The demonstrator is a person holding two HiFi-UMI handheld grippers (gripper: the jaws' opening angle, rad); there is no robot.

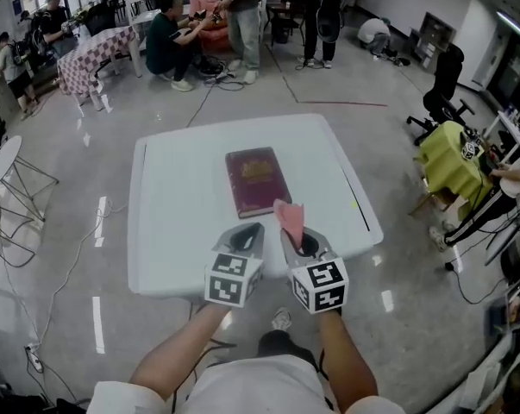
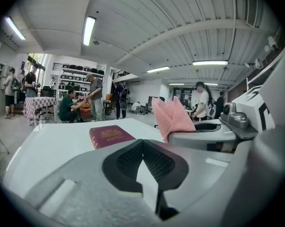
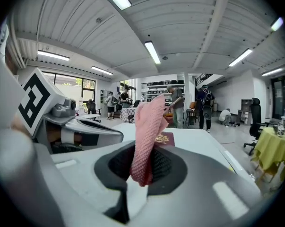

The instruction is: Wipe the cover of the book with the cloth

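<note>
Both forearms are held forward toward 12 o'clock. Left hand-held gripper (image 1: 247, 234) is closed and empty. Right hand-held gripper (image 1: 296, 236) is clamped on cloth (image 1: 289, 216).

A big open robotics lab or workshop hall: beyond the white surface (image 1: 165, 231), people (image 1: 167, 46) crouch by gear before equipment shelves (image 2: 78, 77). Cables (image 1: 65, 270) trail over polished grey floor (image 1: 87, 162) left of it, a black office chair (image 1: 442, 84) (on casters) stands right, and strip lights (image 2: 89, 30) run overhead.

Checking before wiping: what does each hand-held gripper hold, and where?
The right hand-held gripper pinches the cloth by its lower end; the left hand-held gripper holds nothing.
</note>
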